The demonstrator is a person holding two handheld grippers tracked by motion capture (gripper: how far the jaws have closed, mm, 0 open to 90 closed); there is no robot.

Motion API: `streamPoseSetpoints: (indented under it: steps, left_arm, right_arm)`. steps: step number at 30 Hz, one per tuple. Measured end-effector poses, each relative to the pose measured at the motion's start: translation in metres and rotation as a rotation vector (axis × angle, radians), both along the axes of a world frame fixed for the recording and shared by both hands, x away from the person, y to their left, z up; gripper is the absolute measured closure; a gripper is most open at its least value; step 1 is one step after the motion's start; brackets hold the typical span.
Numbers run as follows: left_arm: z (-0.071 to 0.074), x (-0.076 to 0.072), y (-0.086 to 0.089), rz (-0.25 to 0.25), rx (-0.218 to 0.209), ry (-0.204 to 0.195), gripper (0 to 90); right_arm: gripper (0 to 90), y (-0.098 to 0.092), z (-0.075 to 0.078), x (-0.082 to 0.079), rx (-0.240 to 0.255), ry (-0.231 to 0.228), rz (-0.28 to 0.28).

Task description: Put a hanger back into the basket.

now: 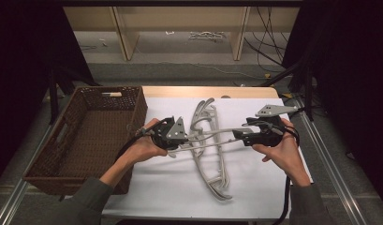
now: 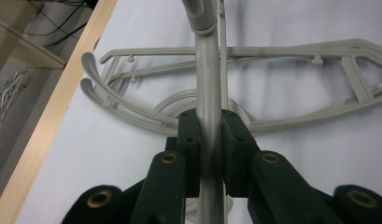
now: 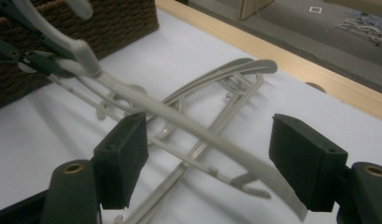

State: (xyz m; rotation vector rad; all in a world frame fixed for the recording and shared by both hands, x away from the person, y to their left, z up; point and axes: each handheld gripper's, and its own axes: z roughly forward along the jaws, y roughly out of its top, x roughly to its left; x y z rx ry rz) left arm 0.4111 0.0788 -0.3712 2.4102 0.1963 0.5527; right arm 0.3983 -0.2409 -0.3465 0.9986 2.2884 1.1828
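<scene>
No writing is readable. The left gripper pinches a smooth grey plastic clothes hanger, raised over more grey hangers on the white table beside a brown woven wicker basket. The right gripper stands spread around the hanger's arm.

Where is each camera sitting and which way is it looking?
High view: above the table's near edge, looking forward and down; forearms, left claw, right claw.
Left gripper view: rides the left claw, shut on the lifted hanger.
Right gripper view: open right claw around that hanger.
Shared: hangers on the table, basket.
</scene>
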Motion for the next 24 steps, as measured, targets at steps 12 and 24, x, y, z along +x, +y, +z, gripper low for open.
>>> streamPoseSetpoints:
  steps: [12,24]
  left_arm:
    - [0.033,0.002,0.029,0.127,-0.128,0.058,79.8]
    - [0.093,-0.003,0.063,0.194,-0.276,0.064,79.8]
  right_arm:
    - [27.3,0.012,-0.010,-0.024,0.035,-0.081,-0.067]
    - [25.1,0.021,-0.039,-0.040,0.056,-0.078,-0.069]
